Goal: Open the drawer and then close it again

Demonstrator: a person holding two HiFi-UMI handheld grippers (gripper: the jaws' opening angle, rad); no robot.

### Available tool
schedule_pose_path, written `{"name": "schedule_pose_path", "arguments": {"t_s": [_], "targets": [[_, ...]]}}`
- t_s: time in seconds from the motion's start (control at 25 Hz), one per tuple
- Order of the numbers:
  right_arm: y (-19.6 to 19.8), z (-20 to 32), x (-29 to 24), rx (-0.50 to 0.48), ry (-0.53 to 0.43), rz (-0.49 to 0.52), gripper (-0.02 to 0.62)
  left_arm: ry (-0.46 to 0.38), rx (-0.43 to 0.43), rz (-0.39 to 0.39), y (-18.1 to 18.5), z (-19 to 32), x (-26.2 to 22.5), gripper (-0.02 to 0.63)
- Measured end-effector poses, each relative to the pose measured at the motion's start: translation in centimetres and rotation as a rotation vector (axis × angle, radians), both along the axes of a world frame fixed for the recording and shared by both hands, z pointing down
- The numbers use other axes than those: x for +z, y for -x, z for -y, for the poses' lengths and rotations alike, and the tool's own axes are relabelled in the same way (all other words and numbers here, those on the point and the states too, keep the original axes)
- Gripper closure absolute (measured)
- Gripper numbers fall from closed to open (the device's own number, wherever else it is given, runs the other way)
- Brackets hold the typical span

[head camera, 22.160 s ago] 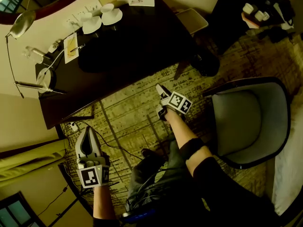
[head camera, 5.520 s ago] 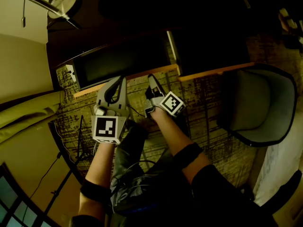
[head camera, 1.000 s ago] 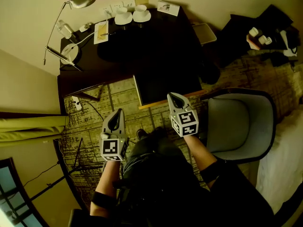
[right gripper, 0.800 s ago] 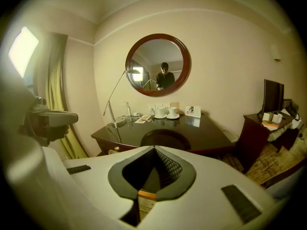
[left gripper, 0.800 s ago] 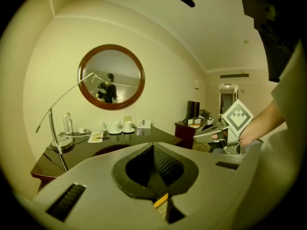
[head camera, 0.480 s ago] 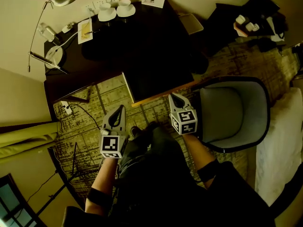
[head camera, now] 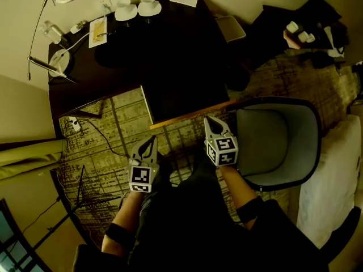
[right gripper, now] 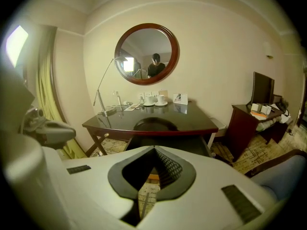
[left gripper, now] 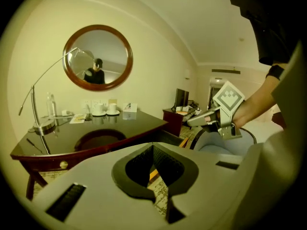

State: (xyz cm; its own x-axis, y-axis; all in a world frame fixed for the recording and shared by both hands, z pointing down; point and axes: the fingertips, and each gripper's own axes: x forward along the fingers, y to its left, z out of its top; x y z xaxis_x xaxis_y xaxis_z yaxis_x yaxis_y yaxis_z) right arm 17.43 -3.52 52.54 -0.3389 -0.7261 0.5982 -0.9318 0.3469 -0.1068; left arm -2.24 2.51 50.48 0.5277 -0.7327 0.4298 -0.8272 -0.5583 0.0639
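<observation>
**Operator:** Report tool state.

**Me:** My grey plastic left gripper (head camera: 150,141) and grey plastic right gripper (head camera: 208,119), each carrying a black-and-white marker cube, have their jaws pressed together on nothing.

**Operator:** Locate the task's thing.

**Me:** The dark rectangular wooden drawer (head camera: 184,98) stands pulled out from the dark polished wooden desk (head camera: 193,33), directly ahead of both tips. Its pale front edge runs left to right across my reach. My right gripper sits just beside that edge, near its right end. My left gripper is farther back, off the left corner. I judge that closing calls for a push away from me, and the right hand is better placed.

**Operator:** Change from earlier?

**Me:** In the earliest frame the drawer sits shut under the desk. One second ago it is already out.
</observation>
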Motion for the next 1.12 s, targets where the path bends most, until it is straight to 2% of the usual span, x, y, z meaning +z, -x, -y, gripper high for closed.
{"name": "schedule_pose_path", "arguments": {"t_s": [0.28, 0.48, 0.6, 0.88, 1.12], "targets": [[-2.9, 4.9, -3.0, -0.187, -0.072, 0.015, 0.595, 0.094, -0.152, -0.008, -6.0, -0.7, 6.9, 0.606], [-3.6, 9.0, -2.9, -0.335, -0.113, 0.020, 0.595, 0.135, -0.302, -0.018, -8.7, 0.6, 12.5, 0.606], [-3.2, 11.7, -1.8, -0.409, -0.133, 0.020, 0.595, 0.142, -0.357, -0.013, -9.7, 1.9, 15.8, 0.606], [-1.0, 17.0, 1.1, -0.469, -0.152, 0.068, 0.595, 0.161, -0.417, 0.013, -10.4, 3.9, 21.5, 0.606], [1.6, 19.8, 2.6, -0.504, -0.173, 0.086, 0.595, 0.164, -0.459, 0.022, -9.7, 4.6, 24.0, 0.606]]}}
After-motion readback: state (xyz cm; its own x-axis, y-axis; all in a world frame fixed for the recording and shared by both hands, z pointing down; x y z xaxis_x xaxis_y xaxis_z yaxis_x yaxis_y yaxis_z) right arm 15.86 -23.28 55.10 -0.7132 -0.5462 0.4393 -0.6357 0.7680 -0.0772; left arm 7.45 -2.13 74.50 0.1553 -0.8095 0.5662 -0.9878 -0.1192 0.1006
